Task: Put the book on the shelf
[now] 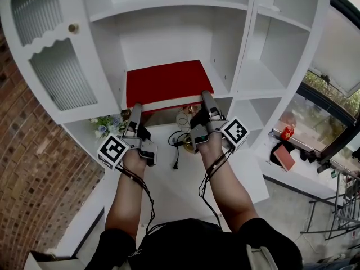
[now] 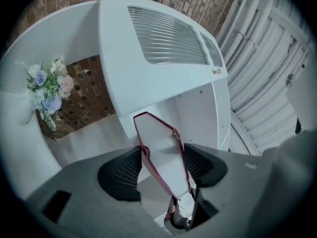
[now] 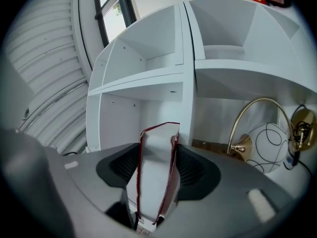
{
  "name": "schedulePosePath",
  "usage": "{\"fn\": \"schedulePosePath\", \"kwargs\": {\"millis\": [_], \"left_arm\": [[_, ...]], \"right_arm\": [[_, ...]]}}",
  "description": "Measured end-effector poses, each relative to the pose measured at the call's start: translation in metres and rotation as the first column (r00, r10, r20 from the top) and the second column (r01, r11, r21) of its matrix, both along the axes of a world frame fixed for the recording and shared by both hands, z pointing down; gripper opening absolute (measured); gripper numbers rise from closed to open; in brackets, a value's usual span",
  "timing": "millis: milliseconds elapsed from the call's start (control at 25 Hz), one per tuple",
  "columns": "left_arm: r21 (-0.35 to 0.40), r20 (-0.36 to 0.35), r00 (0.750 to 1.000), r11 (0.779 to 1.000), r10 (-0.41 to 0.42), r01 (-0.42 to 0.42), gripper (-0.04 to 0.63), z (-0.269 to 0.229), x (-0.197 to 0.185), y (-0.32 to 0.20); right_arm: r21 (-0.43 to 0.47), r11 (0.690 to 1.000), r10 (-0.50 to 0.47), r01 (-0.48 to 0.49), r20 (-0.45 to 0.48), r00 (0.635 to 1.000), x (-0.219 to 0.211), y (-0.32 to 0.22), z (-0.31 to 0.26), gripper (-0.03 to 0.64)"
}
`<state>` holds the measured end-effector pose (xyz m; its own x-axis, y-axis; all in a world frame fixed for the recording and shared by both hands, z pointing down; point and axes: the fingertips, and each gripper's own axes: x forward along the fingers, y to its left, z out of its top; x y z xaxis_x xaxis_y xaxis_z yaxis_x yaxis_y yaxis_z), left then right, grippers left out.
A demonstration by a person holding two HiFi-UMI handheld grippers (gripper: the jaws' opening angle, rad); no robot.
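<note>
No legible text or markings

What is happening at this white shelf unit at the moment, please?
A person is shelving a red book with two handheld grippers. The book lies flat in the middle compartment of the white shelf unit, its near edge at the front. The left gripper and right gripper each have that edge between their jaws. The right's pads hug the covers; whether the left's widely spread pads press, I cannot tell.
</note>
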<state>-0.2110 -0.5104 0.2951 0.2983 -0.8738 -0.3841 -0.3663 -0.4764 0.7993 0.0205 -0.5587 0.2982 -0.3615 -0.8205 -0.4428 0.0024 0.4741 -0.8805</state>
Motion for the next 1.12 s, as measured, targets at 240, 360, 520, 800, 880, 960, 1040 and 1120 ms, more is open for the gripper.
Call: {"fn": "schedulePosePath", "kwargs": {"millis": [240,360,520,800,880,960,1040,1120], "left_arm": [[-0.017,-0.025,1.000,1.000,0.001,-0.002,0.288,0.001,-0.004,-0.010],[-0.024,-0.022,1.000,1.000,-0.010,0.010,0.295,0.000,-0.005,-0.012],[-0.064,-0.023,0.999,0.998,-0.030,0.029,0.296,-0.001,-0.003,-0.014],[-0.162,-0.036,0.996,0.984,-0.079,0.072,0.291,0.000,-0.005,-0.018],[-0.161,-0.018,0.996,0.984,-0.086,0.082,0.291,0.000,-0.007,-0.017],[-0.147,0.027,0.993,0.982,-0.113,0.116,0.301,-0.001,-0.012,-0.013],[-0.111,0.083,0.984,0.980,-0.159,0.168,0.285,-0.006,-0.018,-0.007],[-0.054,0.146,0.969,0.976,-0.201,0.211,0.287,-0.014,-0.021,0.000]], "right_arm": [[-0.014,1.000,0.023,-0.023,-0.034,0.999,-0.001,-0.002,-0.001,0.250],[-0.044,0.998,0.048,-0.051,-0.055,0.997,-0.001,-0.004,-0.001,0.252],[-0.125,0.988,0.081,-0.093,-0.093,0.992,0.001,-0.006,-0.002,0.256],[-0.201,0.972,0.097,-0.124,-0.138,0.986,0.000,-0.009,-0.001,0.256],[-0.196,0.975,0.076,-0.103,-0.144,0.987,-0.001,-0.008,-0.001,0.256],[-0.184,0.980,0.053,-0.078,-0.137,0.989,-0.002,-0.007,-0.003,0.256],[-0.157,0.985,0.052,-0.071,-0.121,0.991,-0.001,-0.004,-0.006,0.250],[-0.121,0.988,0.079,-0.093,-0.114,0.990,0.004,-0.001,-0.007,0.256]]}}
